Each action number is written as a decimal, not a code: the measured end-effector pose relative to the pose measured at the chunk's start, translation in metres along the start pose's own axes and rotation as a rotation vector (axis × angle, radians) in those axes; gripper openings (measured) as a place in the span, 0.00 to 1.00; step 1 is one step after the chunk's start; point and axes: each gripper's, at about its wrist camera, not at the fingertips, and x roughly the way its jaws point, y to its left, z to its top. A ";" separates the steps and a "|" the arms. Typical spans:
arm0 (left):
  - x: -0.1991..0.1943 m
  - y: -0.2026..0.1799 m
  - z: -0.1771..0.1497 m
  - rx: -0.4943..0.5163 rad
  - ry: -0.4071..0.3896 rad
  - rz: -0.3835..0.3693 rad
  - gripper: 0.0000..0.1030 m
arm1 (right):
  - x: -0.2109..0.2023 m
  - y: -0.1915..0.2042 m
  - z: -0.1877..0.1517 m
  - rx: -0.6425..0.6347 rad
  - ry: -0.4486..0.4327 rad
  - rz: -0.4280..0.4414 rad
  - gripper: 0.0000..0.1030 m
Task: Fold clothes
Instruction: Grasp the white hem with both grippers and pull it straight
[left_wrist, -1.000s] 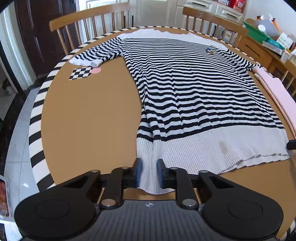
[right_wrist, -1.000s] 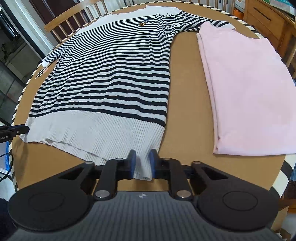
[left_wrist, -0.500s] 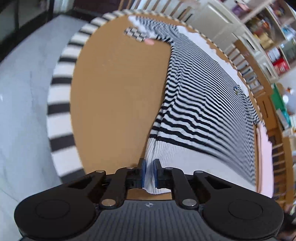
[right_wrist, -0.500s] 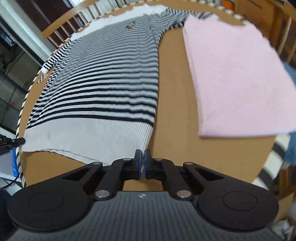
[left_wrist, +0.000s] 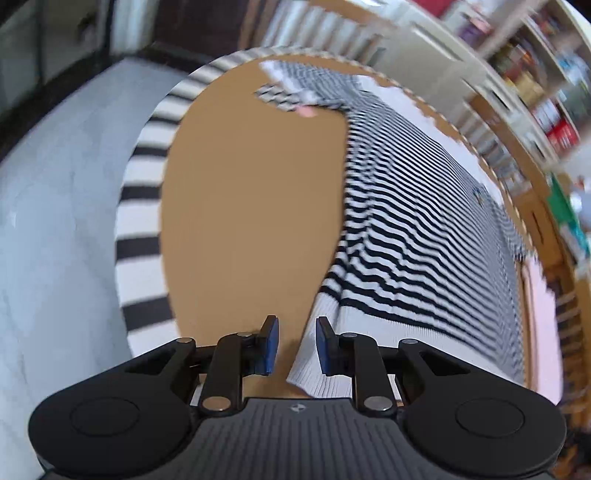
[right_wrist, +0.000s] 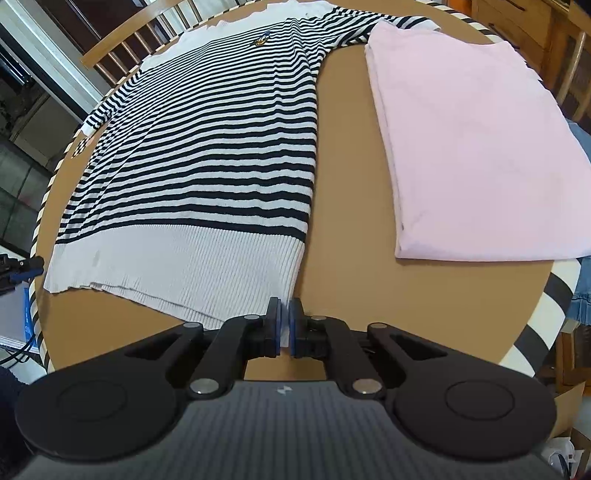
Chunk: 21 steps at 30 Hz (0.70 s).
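Observation:
A black-and-white striped sweater (right_wrist: 207, 155) with a white ribbed hem lies spread flat on the round brown table (right_wrist: 343, 240). My right gripper (right_wrist: 284, 325) is shut on the hem's near right corner. In the left wrist view the sweater (left_wrist: 417, 236) runs away to the upper right, blurred. My left gripper (left_wrist: 295, 345) is open, its blue pads apart, with the hem's left corner (left_wrist: 314, 373) lying between and just under the right pad. The left gripper also shows at the table's left edge in the right wrist view (right_wrist: 22, 267).
A folded pink garment (right_wrist: 472, 147) lies on the table to the right of the sweater. A checkered marker (left_wrist: 280, 98) sits near the far sleeve. Wooden chairs (right_wrist: 122, 44) ring the table; a striped band (left_wrist: 136, 236) edges it. Shelves (left_wrist: 535, 103) stand behind.
My left gripper, shut on the hem corner half a second ago, has opened and the view has swung. My right gripper closed on the right hem corner and still holds it.

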 end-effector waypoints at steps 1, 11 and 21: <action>0.001 -0.007 0.000 0.051 -0.012 0.009 0.22 | 0.000 0.000 0.000 0.001 0.001 -0.001 0.05; 0.011 -0.057 -0.019 0.450 -0.011 0.098 0.22 | 0.001 -0.004 -0.002 0.018 0.011 0.002 0.07; 0.017 -0.057 -0.023 0.470 -0.002 0.095 0.17 | -0.007 0.007 0.004 -0.045 -0.022 -0.013 0.12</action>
